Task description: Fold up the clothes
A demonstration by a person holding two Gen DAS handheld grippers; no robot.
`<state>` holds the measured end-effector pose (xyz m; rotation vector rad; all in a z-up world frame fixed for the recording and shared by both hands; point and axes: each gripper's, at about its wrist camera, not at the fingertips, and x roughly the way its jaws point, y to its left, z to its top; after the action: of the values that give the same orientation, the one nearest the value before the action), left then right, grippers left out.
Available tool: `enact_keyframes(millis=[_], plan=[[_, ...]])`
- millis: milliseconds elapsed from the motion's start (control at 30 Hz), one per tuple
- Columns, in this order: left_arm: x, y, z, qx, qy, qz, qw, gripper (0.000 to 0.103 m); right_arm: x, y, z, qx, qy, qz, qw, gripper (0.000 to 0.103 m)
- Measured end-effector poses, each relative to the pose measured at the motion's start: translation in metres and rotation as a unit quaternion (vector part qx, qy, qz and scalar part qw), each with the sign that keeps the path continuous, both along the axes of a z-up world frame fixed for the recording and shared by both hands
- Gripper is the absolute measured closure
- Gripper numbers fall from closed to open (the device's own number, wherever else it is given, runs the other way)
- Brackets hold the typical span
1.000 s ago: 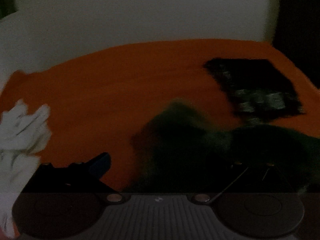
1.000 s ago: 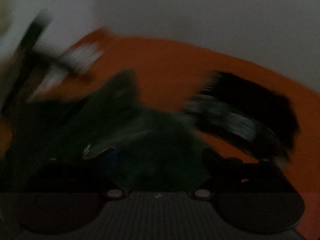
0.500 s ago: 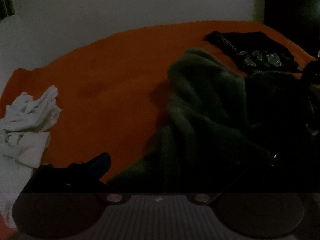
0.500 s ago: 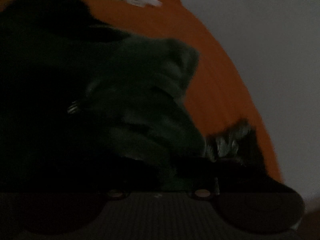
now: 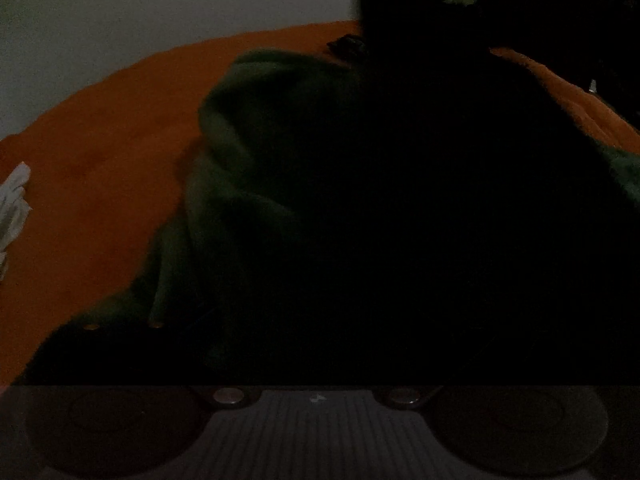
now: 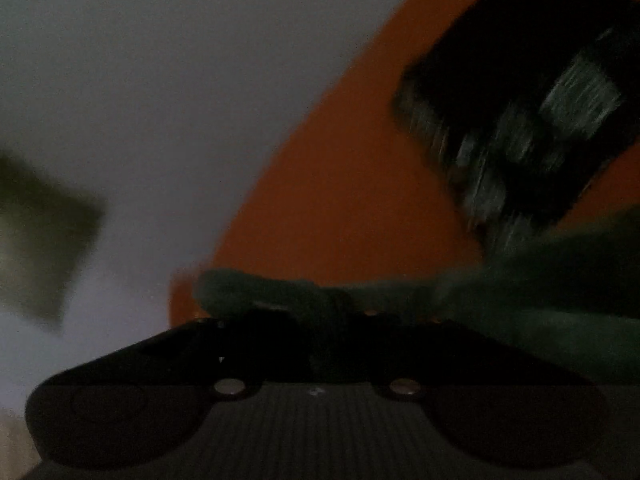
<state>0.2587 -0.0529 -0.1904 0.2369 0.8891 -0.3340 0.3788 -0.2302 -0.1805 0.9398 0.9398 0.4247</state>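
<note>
Green garment point(image 6: 520, 280) pinched in right tongs point(image 6: 320, 320) over orange cover point(image 6: 340, 200); left tongs' state unclear.

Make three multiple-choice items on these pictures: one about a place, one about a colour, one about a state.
1. In the left wrist view, where is the white cloth?
A. far left edge
B. far right edge
C. top middle

2. What colour is the cover under the clothes?
A. blue
B. orange
C. white

3. How does the green garment lie?
A. neatly folded
B. on a hanger
C. bunched, unfolded

Answers: 1 A, it shows at the left border; 2 B, orange surrounds the clothes; 3 C, deep loose folds show.
</note>
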Motion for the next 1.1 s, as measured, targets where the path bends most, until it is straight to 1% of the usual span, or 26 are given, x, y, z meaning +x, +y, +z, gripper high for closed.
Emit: enact_keyframes(millis=[33, 67, 100, 133, 200, 267, 300, 333, 400, 433, 533, 567, 600, 633, 700, 733, 767, 800, 833, 900, 933, 967, 1000, 1033, 1067, 1100], plan=[[-0.002, 0.002, 0.000, -0.005, -0.003, -0.003, 1.0000, 0.000, 0.007, 0.008, -0.010, 0.002, 0.023, 0.050, 0.998, 0.079], [-0.003, 0.005, 0.002, -0.013, -0.003, -0.007, 0.9999, 0.000, 0.012, 0.016, -0.024, 0.013, 0.060, 0.110, 0.992, 0.079], [-0.003, 0.008, 0.005, -0.022, -0.001, -0.013, 0.9997, 0.000, 0.013, 0.023, -0.035, 0.015, 0.087, 0.166, 0.982, 0.079], [-0.002, 0.012, 0.009, -0.029, 0.000, -0.016, 0.9994, 0.000, 0.014, 0.026, -0.039, 0.004, 0.096, 0.205, 0.974, 0.079], [0.003, 0.021, 0.022, -0.053, -0.002, -0.016, 0.9985, 0.000, 0.015, 0.029, -0.033, -0.040, 0.076, 0.285, 0.955, 0.076], [0.010, 0.032, 0.033, -0.080, -0.001, -0.007, 0.9967, 0.000, 0.016, 0.029, -0.019, -0.099, 0.053, 0.355, 0.928, 0.056], [0.016, 0.036, 0.037, -0.092, 0.004, 0.002, 0.9957, 0.000, 0.016, 0.030, -0.012, -0.137, 0.045, 0.382, 0.913, 0.026], [0.020, 0.039, 0.041, -0.102, 0.009, 0.009, 0.9947, 0.000, 0.016, 0.030, -0.003, -0.177, 0.033, 0.404, 0.897, 0.007], [0.027, 0.044, 0.046, -0.121, 0.016, 0.018, 0.9924, 0.000, 0.011, 0.025, 0.020, -0.262, -0.027, 0.407, 0.875, 0.007], [0.028, 0.045, 0.049, -0.130, 0.015, 0.024, 0.9912, 0.000, 0.010, 0.021, 0.029, -0.278, -0.047, 0.403, 0.871, 0.007], [0.046, 0.048, 0.064, -0.166, 0.020, 0.049, 0.9847, 0.000, 0.000, 0.002, 0.049, -0.285, -0.099, 0.350, 0.887, 0.007], [0.056, 0.045, 0.069, -0.173, 0.028, 0.060, 0.9827, 0.000, -0.005, 0.000, 0.055, -0.294, -0.124, 0.333, 0.887, 0.007], [0.069, 0.042, 0.074, -0.178, 0.036, 0.070, 0.9808, 0.000, -0.008, 0.002, 0.058, -0.303, -0.155, 0.333, 0.880, 0.008], [0.085, 0.037, 0.076, -0.179, 0.048, 0.080, 0.9795, 0.000, -0.013, 0.004, 0.060, -0.314, -0.187, 0.334, 0.869, 0.008], [0.113, 0.025, 0.082, -0.174, 0.071, 0.106, 0.9764, 0.000, -0.036, 0.017, 0.058, -0.356, -0.258, 0.356, 0.825, 0.008], [0.125, 0.018, 0.083, -0.174, 0.076, 0.117, 0.9748, 0.000, -0.049, 0.024, 0.056, -0.381, -0.295, 0.366, 0.796, 0.008], [0.136, 0.012, 0.085, -0.174, 0.082, 0.127, 0.9731, 0.000, -0.067, 0.035, 0.050, -0.426, -0.337, 0.379, 0.749, 0.008], [0.147, 0.005, 0.086, -0.167, 0.086, 0.139, 0.9723, 0.000, -0.084, 0.047, 0.043, -0.468, -0.377, 0.389, 0.698, 0.008], [0.155, -0.002, 0.085, -0.148, 0.088, 0.149, 0.9738, 0.001, -0.098, 0.062, 0.033, -0.505, -0.414, 0.395, 0.646, 0.008], [0.166, -0.016, 0.077, -0.097, 0.091, 0.161, 0.9779, 0.005, -0.131, 0.083, 0.013, -0.575, -0.483, 0.410, 0.518, 0.009], [0.171, -0.023, 0.070, -0.067, 0.095, 0.165, 0.9794, 0.018, -0.144, 0.091, 0.002, -0.593, -0.503, 0.424, 0.464, 0.010], [0.174, -0.026, 0.063, -0.042, 0.101, 0.170, 0.9794, 0.042, -0.146, 0.098, -0.007, -0.606, -0.509, 0.437, 0.427, 0.011], [0.174, -0.025, 0.057, -0.026, 0.104, 0.176, 0.9785, 0.058, -0.146, 0.105, -0.016, -0.621, -0.508, 0.443, 0.400, 0.018], [0.172, -0.021, 0.052, -0.024, 0.106, 0.182, 0.9772, 0.081, -0.144, 0.113, -0.025, -0.633, -0.504, 0.449, 0.378, 0.032], [0.167, -0.011, 0.052, -0.049, 0.104, 0.190, 0.9751, 0.081, -0.139, 0.120, -0.031, -0.640, -0.495, 0.452, 0.377, 0.037], [0.161, 0.000, 0.053, -0.075, 0.104, 0.194, 0.9727, 0.081, -0.131, 0.127, -0.035, -0.645, -0.487, 0.447, 0.384, 0.045]])
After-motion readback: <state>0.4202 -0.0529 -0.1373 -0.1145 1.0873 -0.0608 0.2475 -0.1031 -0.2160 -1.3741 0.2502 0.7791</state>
